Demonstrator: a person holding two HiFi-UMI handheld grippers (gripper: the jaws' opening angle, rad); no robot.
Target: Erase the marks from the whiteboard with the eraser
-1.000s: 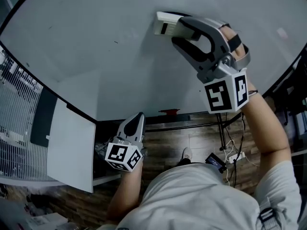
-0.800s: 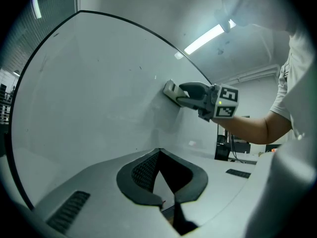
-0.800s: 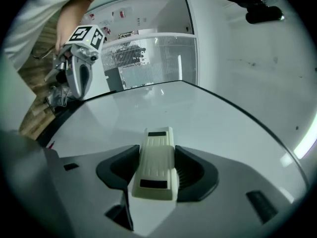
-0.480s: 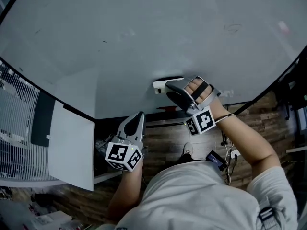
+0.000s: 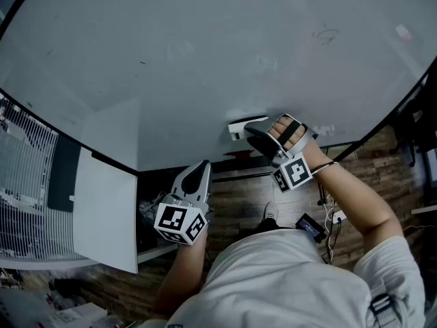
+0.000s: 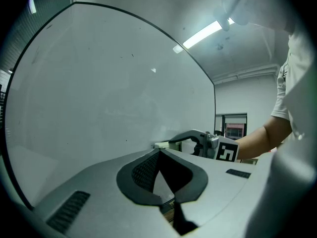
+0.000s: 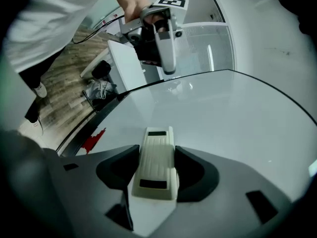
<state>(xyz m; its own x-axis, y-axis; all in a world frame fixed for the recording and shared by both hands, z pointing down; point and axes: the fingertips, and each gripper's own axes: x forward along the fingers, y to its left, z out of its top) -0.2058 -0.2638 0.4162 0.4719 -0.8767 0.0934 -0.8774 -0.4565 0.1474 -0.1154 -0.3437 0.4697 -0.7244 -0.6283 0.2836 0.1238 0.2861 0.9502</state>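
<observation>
- Head view: a person faces a large whiteboard and holds a pair of tongs in each hand.
- Right tongs are clamped on a cream eraser, with one dark pad on each long side.
- The eraser lies against the board's face, close to the lower edge and slightly right of centre.
- Faint marks show higher up the board, well apart from the eraser.
- Left tongs hang below the board's lower edge, over a wooden floor. Their tips are together and nothing is between them.
- A white panel stands at the lower left.
</observation>
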